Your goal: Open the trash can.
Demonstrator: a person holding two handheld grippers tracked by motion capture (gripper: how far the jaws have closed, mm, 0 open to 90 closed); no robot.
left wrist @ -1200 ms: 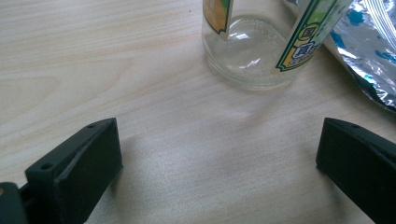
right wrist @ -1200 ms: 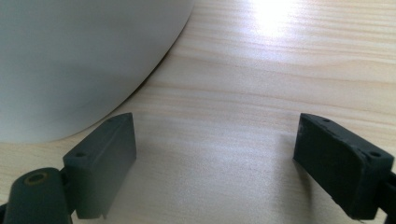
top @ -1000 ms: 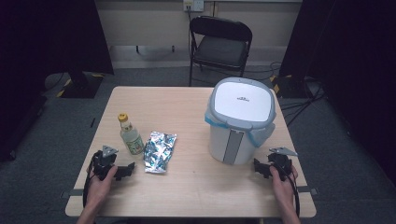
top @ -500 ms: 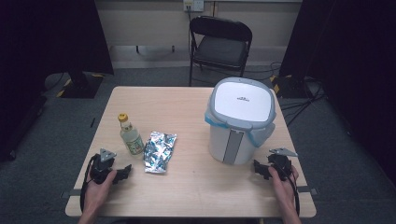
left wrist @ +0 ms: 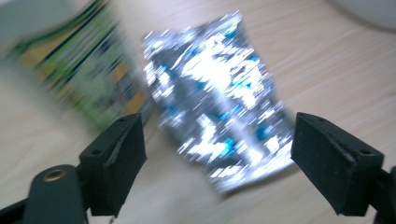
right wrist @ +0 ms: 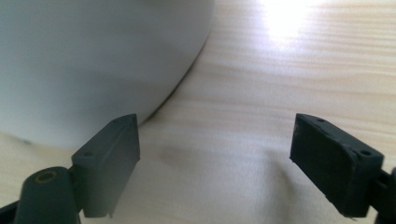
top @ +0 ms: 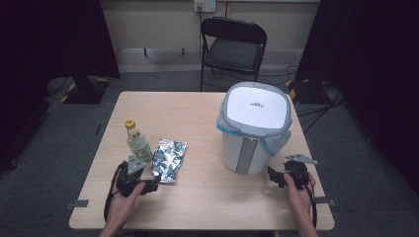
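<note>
Foil pouch: the foil pouch point(top: 168, 161) lies flat on the surface point(top: 197, 207), just beyond my left tongs point(top: 153, 183); my left gripper view frames it between the jaws, untouched.
Left tongs: jaws spread wide, nothing between them.
Right tongs: my right tongs point(top: 273, 177) are also spread wide and empty, aimed at the base of the bin point(top: 252, 128).
Obstruction: the bottle point(top: 138, 144) stands upright just beside the pouch's left edge.
Visibility: my left gripper view is motion-blurred; the bottle label is unreadable.
Bin: lid closed, contents hidden; a blue liner shows under the rim.
Background: a folding chair point(top: 232, 44) stands behind the surface.
</note>
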